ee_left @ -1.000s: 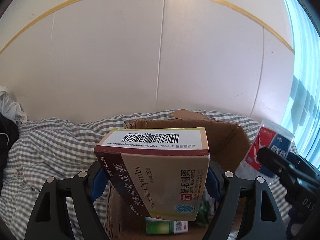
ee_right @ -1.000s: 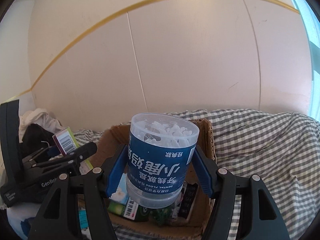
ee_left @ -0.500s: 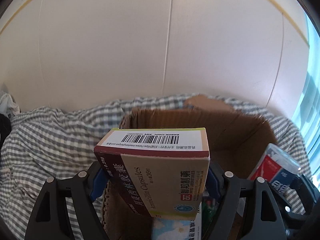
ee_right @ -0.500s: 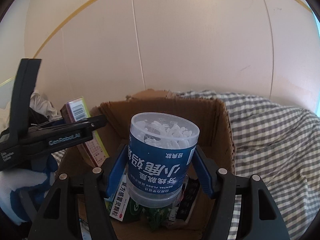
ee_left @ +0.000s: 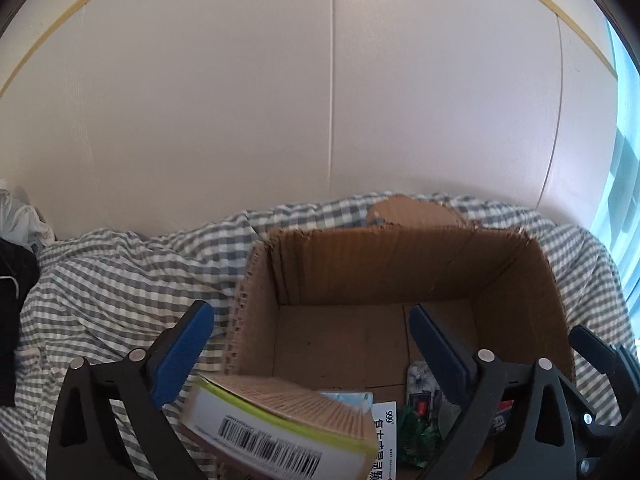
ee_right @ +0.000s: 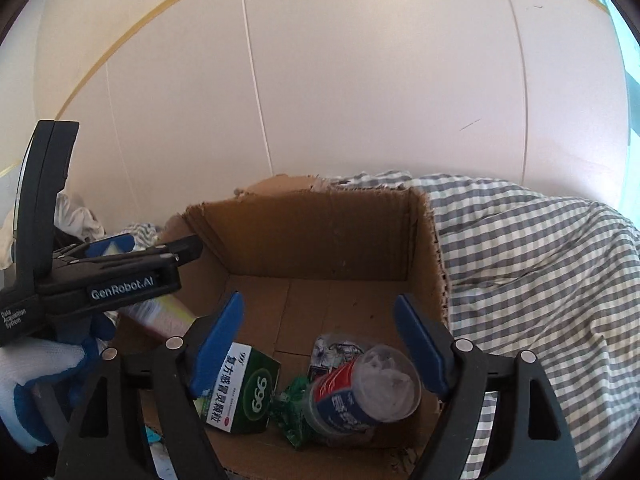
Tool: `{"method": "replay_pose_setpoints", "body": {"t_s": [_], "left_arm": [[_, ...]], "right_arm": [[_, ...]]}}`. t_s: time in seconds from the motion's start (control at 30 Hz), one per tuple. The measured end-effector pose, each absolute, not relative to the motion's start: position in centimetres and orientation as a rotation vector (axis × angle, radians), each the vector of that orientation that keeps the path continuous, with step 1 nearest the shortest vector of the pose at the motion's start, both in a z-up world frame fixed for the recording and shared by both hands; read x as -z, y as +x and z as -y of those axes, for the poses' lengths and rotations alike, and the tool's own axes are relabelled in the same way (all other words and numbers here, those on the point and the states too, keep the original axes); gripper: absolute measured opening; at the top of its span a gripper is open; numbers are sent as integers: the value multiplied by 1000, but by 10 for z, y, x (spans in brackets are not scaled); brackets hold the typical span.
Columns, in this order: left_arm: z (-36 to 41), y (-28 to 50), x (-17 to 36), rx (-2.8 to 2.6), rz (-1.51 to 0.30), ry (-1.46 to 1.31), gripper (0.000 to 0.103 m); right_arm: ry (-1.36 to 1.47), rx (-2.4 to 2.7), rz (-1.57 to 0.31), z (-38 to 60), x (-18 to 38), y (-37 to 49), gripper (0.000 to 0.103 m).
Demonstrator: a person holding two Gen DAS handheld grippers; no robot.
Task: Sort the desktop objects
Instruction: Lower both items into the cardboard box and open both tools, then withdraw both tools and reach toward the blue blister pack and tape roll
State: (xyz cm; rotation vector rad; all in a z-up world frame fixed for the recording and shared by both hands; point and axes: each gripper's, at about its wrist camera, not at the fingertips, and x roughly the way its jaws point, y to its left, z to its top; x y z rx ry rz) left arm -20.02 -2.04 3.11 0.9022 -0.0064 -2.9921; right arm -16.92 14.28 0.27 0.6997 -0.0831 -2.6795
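My left gripper (ee_left: 312,344) hangs over the near left corner of the open cardboard box (ee_left: 400,236), its jaws opening. The maroon and tan medicine box (ee_left: 280,428) has dropped out from between them and lies tilted, barcode up, over the box's near wall. My right gripper (ee_right: 320,332) is over the same cardboard box (ee_right: 312,204), jaws opening and nothing between the pads. The blue-labelled dental floss jar (ee_right: 364,388) lies on its side on the box floor below it. In the right wrist view the left gripper (ee_right: 154,246) is at the left, with the blurred medicine box (ee_right: 160,316) under it.
A green 999 medicine box (ee_right: 240,392), a green wrapper (ee_right: 294,404) and a small printed packet (ee_right: 328,350) lie in the box. Checked grey-white cloth (ee_right: 520,260) surrounds it. A white panelled wall (ee_left: 320,100) stands close behind. A gloved hand (ee_right: 24,380) holds the left gripper.
Both grippers opened. The medicine box fell from the left jaws towards the box, and the floss jar dropped from the right jaws onto the box floor. Both views moved closer over the box.
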Motion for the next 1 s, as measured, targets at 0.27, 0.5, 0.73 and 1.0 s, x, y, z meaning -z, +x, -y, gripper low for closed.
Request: {"method": "replay_pose_setpoints", "body": {"t_s": [0.27, 0.5, 0.73, 1.0], "left_arm": [[11, -187, -48, 3059, 60, 891, 103], [4, -165, -66, 3088, 51, 826, 103], [10, -137, -82, 3077, 16, 779, 103], [16, -97, -99, 3079, 30, 710, 103]], "right_arm": [[649, 2712, 157, -164, -20, -159, 92], [626, 2724, 210, -181, -33, -144, 94], [593, 2733, 204, -188, -45, -123, 94], [563, 2747, 179, -191, -52, -97, 94]]}}
